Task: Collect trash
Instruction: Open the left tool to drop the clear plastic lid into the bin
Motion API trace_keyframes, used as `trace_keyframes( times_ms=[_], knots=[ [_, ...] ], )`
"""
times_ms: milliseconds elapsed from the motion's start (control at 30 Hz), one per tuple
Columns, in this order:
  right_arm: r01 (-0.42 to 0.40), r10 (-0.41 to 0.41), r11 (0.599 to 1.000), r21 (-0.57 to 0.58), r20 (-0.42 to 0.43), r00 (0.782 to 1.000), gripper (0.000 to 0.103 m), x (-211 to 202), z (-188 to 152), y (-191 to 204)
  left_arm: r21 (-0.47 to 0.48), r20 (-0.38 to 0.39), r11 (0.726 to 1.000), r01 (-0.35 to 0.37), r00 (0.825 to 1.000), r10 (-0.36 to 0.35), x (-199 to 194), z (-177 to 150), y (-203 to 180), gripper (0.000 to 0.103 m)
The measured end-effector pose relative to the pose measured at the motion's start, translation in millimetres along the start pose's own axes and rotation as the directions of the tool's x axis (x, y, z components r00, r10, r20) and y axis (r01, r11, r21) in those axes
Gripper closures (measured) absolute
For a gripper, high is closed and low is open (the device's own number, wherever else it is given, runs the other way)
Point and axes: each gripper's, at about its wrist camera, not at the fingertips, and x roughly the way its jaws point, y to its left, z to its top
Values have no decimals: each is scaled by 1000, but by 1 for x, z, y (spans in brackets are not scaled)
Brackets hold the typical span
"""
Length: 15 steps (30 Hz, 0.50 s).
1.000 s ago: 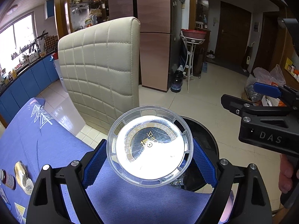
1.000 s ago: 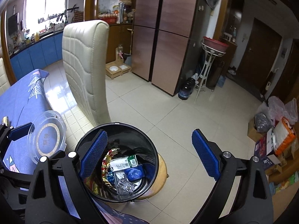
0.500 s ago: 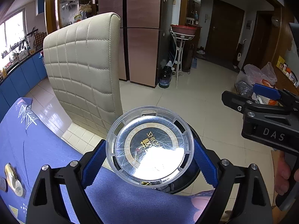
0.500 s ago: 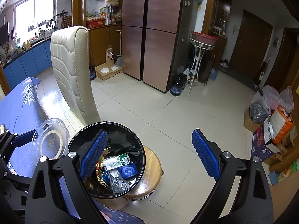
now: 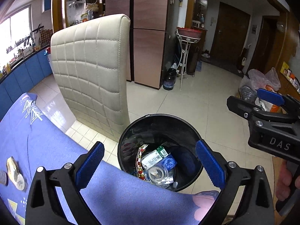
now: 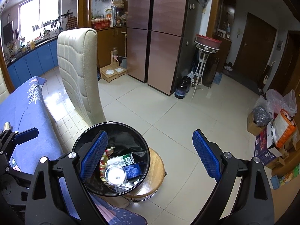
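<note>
A black trash bin (image 5: pixel 159 115) (image 6: pixel 112 122) stands beside the blue-clothed table (image 5: pixel 46 140). Inside it a clear round plastic lid (image 5: pixel 158 172) (image 6: pixel 115 175) lies on a green-and-white carton (image 5: pixel 155 155) and other wrappers. My left gripper (image 5: pixel 150 148) hovers over the bin, its jaws opening with nothing between them. My right gripper (image 6: pixel 150 136) is open and empty, also above the bin; in the left wrist view it shows at the right (image 5: pixel 271 112). A crumpled wrapper (image 5: pixel 15 174) lies on the table at the left.
A cream quilted chair (image 5: pixel 93 65) stands just behind the bin. The bin sits on a round wooden stool (image 6: pixel 155 168). Bags and boxes (image 6: pixel 271 127) crowd the floor at the right. A hand (image 5: pixel 285 183) grips the right tool.
The clear lid that sat between the left gripper's pads has dropped into the bin; the left jaws have spread wider. The right gripper stays open above the bin.
</note>
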Motion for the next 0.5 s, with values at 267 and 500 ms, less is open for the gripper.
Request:
trace_keyframes(
  times_ms=[267, 500],
  knots=[
    [-50, 50, 999, -21, -2, 999, 12, 0, 2, 20, -35, -3, 998, -49, 999, 49, -14, -10, 21, 8],
    [-115, 116, 990, -76, 3, 993, 12, -6, 6, 56, -85, 0, 991, -102, 995, 103, -33, -19, 49, 8]
  ],
)
